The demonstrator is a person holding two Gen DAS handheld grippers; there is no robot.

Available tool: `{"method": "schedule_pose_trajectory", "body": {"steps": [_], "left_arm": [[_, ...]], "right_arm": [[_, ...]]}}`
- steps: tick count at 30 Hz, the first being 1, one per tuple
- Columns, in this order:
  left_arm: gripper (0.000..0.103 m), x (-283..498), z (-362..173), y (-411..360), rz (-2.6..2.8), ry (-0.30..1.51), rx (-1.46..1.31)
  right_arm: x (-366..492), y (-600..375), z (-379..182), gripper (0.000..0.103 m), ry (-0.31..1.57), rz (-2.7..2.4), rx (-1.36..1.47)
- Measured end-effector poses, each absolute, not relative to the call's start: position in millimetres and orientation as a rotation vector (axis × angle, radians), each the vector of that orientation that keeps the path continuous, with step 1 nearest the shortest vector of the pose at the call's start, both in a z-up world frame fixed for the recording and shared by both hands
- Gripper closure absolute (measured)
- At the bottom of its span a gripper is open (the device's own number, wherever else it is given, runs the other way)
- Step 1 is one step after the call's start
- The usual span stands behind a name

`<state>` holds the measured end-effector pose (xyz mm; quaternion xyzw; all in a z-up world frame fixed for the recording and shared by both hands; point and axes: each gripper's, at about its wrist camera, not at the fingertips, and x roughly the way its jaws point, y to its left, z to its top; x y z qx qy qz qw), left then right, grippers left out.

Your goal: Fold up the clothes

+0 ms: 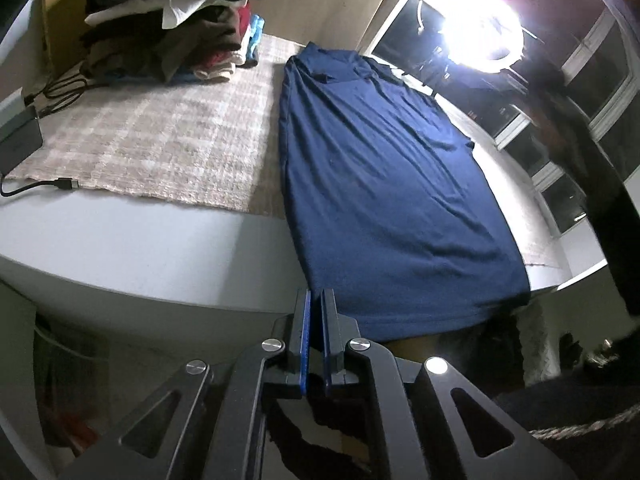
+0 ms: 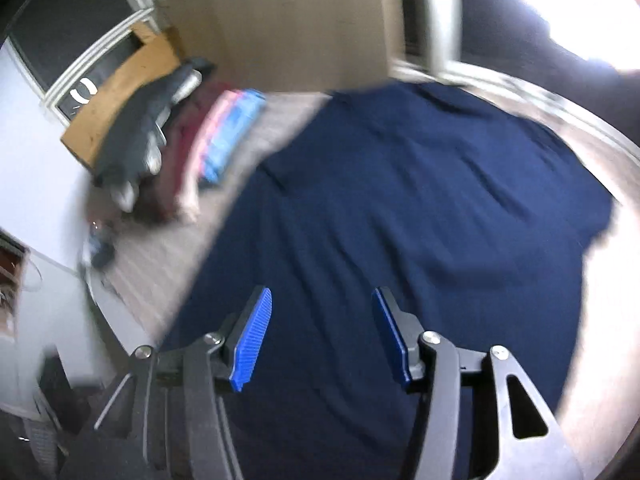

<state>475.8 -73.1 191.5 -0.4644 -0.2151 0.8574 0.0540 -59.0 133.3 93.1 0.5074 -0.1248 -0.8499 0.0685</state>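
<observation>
At the far left corner of the desk (image 1: 132,256) a pile of folded clothes (image 1: 176,36) is kept clear of the work. The navy shirt (image 1: 384,184) is spread flat, its hem over the near edge. The left gripper (image 1: 315,300) is closed on nothing; the right gripper (image 2: 322,304) is half open above the shirt, holding nothing. No container is seen.

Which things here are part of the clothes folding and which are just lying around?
Part of the job:
navy shirt, spread flat
pile of clothes, at the back
left gripper, fingers shut
right gripper, fingers open over the shirt

Just lying about:
checked mat
black cable
grey box
bright lamp
</observation>
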Motion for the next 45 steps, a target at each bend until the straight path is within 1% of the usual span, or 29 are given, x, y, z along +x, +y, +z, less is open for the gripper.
{"method": "schedule_pose_trajectory", "body": {"steps": [2,4,6,9,11,12,13,14,15,16,17,18,21,22,24,25,26,27,29,30,32,33,34,35,38,42,45], "left_arm": [[0.100,477,193,-76,2.607,-0.648,-1.418],[0.100,478,195,-80,2.617,-0.634,-1.423],[0.100,479,197,-85,2.624,-0.657,-1.408],[0.100,478,198,-93,2.642,-0.671,-1.395],[0.101,477,194,-95,2.647,-0.665,-1.411],[0.101,477,191,-97,2.630,-0.693,-1.414],[0.096,478,188,-98,2.601,-0.721,-1.416],[0.093,481,186,-96,2.594,-0.725,-1.415],[0.084,484,185,-95,2.587,-0.727,-1.413],[0.073,486,183,-92,2.581,-0.714,-1.418],[0.068,487,179,-89,2.565,-0.710,-1.436],[0.060,489,176,-85,2.547,-0.705,-1.453],[0.055,489,163,-77,2.510,-0.678,-1.501],[0.052,489,159,-75,2.501,-0.667,-1.516],[0.052,484,147,-77,2.489,-0.672,-1.546],[0.052,482,142,-81,2.486,-0.694,-1.549],[0.052,479,135,-86,2.476,-0.746,-1.547],[0.052,477,131,-90,2.463,-0.784,-1.536],[0.053,472,124,-96,2.447,-0.844,-1.510],[0.055,470,122,-97,2.443,-0.854,-1.501],[0.062,469,119,-96,2.430,-0.858,-1.490],[0.079,468,117,-94,2.415,-0.855,-1.492],[0.101,467,116,-93,2.400,-0.852,-1.494],[0.098,468,116,-91,2.399,-0.841,-1.497],[0.099,473,129,-87,2.427,-0.802,-1.455],[0.099,475,160,-81,2.475,-0.744,-1.380],[0.099,472,185,-66,2.494,-0.675,-1.328]], "right_arm": [[-122,106,80,0.051,-0.418,-2.526,1.544],[-188,80,53,0.051,-0.468,-2.498,1.622],[-241,58,26,0.051,-0.494,-2.482,1.709],[-284,31,-5,0.051,-0.458,-2.496,1.821],[-296,27,-14,0.051,-0.424,-2.519,1.891],[-301,26,-18,0.051,-0.411,-2.527,1.922],[-302,25,-20,0.051,-0.411,-2.526,1.936],[-302,24,-22,0.051,-0.409,-2.516,1.946],[-302,21,-25,0.051,-0.390,-2.501,1.965],[-302,20,-28,0.051,-0.363,-2.491,1.988],[-301,18,-32,0.051,-0.336,-2.478,2.015],[-300,16,-38,0.051,-0.310,-2.465,2.040],[-293,12,-40,0.052,-0.249,-2.492,2.009],[-292,11,-40,0.054,-0.238,-2.497,2.004],[-289,12,-40,0.061,-0.220,-2.502,1.999],[-289,13,-40,0.068,-0.224,-2.499,1.998],[-288,14,-39,0.072,-0.239,-2.494,1.999],[-288,16,-39,0.073,-0.256,-2.489,2.001],[-289,22,-40,0.079,-0.292,-2.478,2.005],[-289,22,-40,0.081,-0.290,-2.478,2.006],[-288,22,-40,0.085,-0.273,-2.478,2.005],[-287,21,-40,0.086,-0.264,-2.478,2.000],[-286,22,-39,0.090,-0.265,-2.479,1.991],[-286,22,-38,0.093,-0.265,-2.480,1.982],[-283,25,-35,0.095,-0.287,-2.472,1.959],[-276,35,-25,0.097,-0.325,-2.458,1.917],[-266,45,-11,0.097,-0.319,-2.464,1.884]]}}
